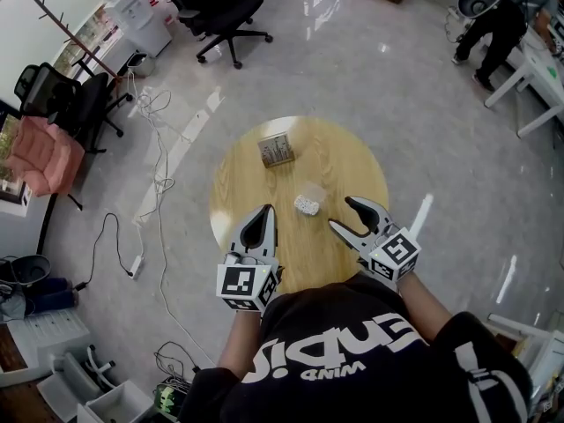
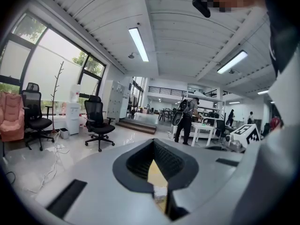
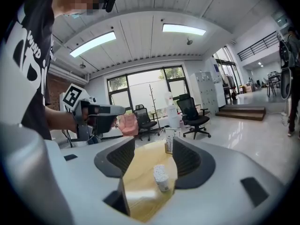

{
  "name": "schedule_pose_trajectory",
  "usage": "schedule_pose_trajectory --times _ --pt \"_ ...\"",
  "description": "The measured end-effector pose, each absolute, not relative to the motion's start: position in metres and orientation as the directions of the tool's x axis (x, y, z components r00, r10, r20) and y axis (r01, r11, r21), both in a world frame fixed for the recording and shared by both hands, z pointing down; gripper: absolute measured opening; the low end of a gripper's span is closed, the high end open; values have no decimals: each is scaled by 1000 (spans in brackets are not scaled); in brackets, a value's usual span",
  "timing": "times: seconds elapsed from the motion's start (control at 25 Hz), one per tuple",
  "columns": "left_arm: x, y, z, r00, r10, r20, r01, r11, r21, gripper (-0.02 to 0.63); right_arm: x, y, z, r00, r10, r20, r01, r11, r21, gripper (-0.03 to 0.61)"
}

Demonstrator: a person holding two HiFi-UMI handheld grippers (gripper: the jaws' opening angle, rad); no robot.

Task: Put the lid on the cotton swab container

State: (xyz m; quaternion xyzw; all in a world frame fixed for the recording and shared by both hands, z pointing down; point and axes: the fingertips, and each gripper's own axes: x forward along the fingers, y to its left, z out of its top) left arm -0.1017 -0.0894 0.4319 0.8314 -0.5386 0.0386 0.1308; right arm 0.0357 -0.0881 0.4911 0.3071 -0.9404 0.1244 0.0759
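The cotton swab container (image 1: 307, 204) is a small clear cup with white swab tips showing at its top, upright near the middle of the round wooden table (image 1: 339, 161). In the right gripper view the container (image 3: 161, 177) stands on the table (image 3: 140, 191) between and beyond my right gripper's (image 3: 153, 143) open jaws, untouched. My right gripper (image 1: 341, 213) hovers just right of the container. To the container's left, my left gripper (image 1: 267, 210) hangs over the table's near edge with its jaws together and nothing in them. A faint clear shape beside the container may be the lid; I cannot tell.
A small tan box (image 1: 276, 149) stands at the table's far side, also seen past the container (image 3: 168, 144). Office chairs (image 1: 216, 11), a coat rack (image 1: 75, 38) and floor cables (image 1: 159, 183) lie left and beyond. A person (image 1: 493, 25) stands at a white desk, far right.
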Motion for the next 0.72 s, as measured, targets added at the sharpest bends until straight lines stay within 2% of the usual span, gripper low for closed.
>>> schedule_pose_trajectory --times 0.72 --pt "-105 -93 432 395 -890 229 -917 -367 156 8 19 -97 625 -761 -418 496 -548 824 -147 233"
